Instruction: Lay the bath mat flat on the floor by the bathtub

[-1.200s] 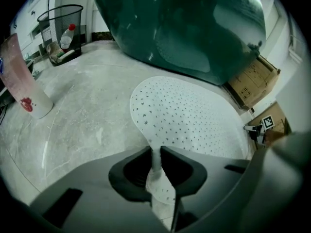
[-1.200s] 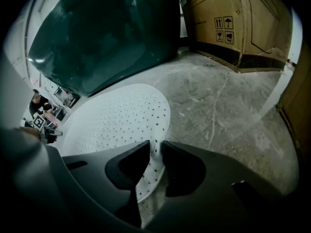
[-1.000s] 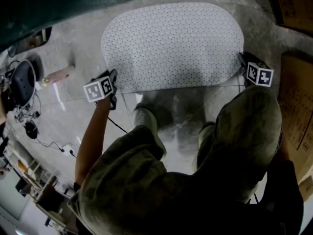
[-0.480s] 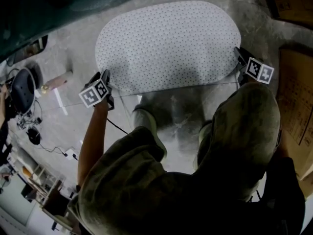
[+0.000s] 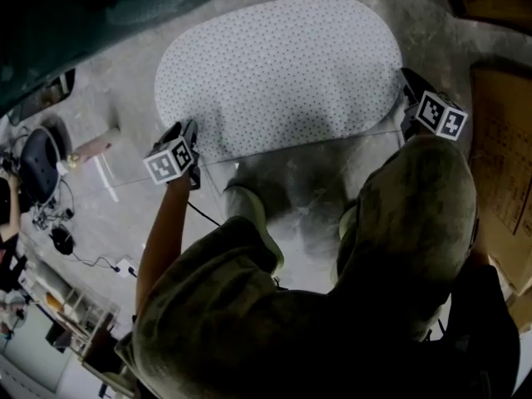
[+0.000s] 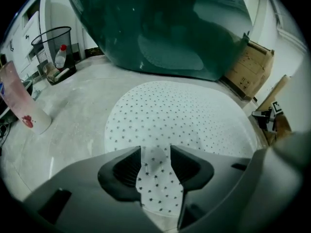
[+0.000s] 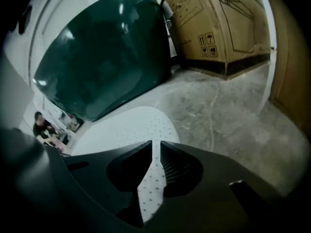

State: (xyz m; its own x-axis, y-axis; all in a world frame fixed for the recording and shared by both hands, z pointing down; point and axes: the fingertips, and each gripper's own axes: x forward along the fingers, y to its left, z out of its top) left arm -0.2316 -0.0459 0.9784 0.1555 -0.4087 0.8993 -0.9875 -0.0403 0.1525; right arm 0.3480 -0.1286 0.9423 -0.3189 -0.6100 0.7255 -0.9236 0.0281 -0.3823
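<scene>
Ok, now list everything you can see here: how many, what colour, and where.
bath mat: one, white with dark dots, flat on the floor beside the bathtub
bathtub: one, dark green, beyond the mat
floor: grey concrete, all round
cardboard boxes: at least two, brown, right of the tub
wire bin: one, black, far left by the wall
bottle: one, pale with a red cap, at the bin
cylinder: one, pink and white, left of the mat
cables: black, on the floor at left
left gripper: black, jaws just opening, mat edge between them
right gripper: black, jaws just closing, pinching the mat's right end
legs: two, olive trousers, crouched before the mat
</scene>
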